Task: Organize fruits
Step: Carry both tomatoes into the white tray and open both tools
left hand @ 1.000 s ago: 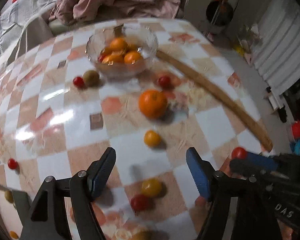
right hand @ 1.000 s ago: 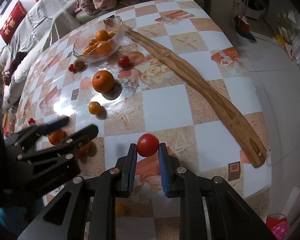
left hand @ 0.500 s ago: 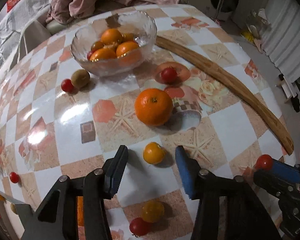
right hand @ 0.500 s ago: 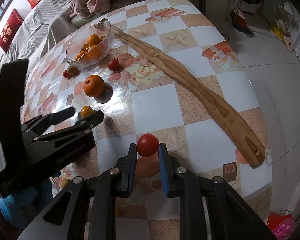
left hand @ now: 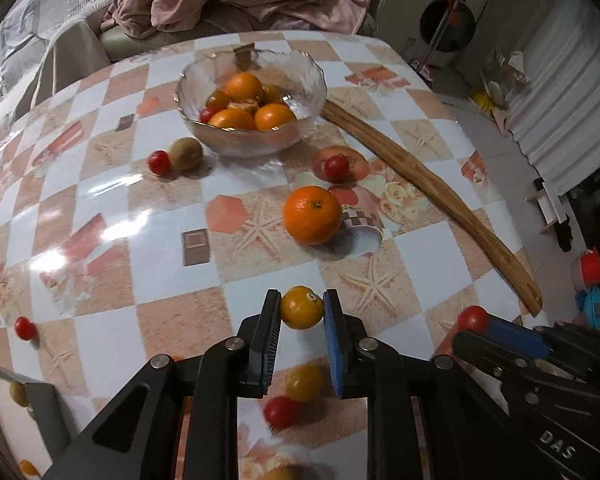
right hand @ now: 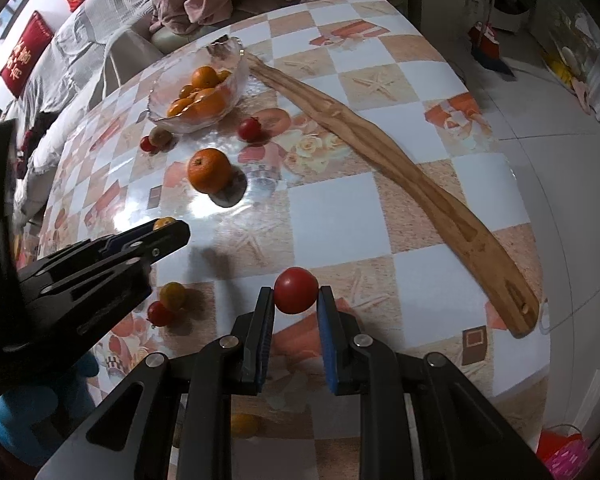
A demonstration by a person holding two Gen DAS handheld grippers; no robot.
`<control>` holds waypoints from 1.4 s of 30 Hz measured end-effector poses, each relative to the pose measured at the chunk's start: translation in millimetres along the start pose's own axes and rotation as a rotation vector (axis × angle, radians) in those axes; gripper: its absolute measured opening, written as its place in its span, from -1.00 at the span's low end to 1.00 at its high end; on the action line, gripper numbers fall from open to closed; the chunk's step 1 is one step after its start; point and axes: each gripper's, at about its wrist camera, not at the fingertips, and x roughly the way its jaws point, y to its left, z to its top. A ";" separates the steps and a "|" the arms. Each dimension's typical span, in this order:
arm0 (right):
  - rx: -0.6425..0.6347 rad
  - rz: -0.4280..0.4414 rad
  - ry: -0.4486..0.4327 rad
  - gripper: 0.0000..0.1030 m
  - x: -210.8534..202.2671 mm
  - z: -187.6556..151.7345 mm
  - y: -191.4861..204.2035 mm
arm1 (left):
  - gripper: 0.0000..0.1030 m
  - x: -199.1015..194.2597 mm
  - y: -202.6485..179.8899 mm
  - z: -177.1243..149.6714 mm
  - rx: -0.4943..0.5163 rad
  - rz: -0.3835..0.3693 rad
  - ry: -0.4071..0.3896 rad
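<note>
Holding a yellow fruit [left hand: 301, 307] pinched in the left gripper [left hand: 301, 312] and a red tomato [right hand: 296, 290] pinched in the right gripper [right hand: 296, 300], both above the table [left hand: 100, 208], we judge the next move is carrying them to the far bowl [left hand: 251, 136] and releasing gently.

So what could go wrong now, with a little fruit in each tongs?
Each fruit is pinched only at the tips: the yellow tomato in the left tongs, the red tomato in the right tongs. Round and smooth, either might pop out and roll off the glossy table. Squeezing harder could squash them. On the way to the glass bowl, the big orange sits in the path and might get bumped.
</note>
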 end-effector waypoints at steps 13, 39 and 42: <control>-0.132 0.028 0.004 -0.55 -4.9 1.3 72.3 | -0.56 -60.4 62.3 -32.3 -0.094 0.048 -0.051; -0.485 0.153 0.090 -0.54 23.0 -39.9 295.2 | -0.56 -134.2 237.3 -158.6 -0.436 0.221 -0.059; -0.516 0.161 0.105 -0.54 28.4 -48.9 313.3 | -0.56 -136.6 252.4 -170.3 -0.465 0.233 -0.054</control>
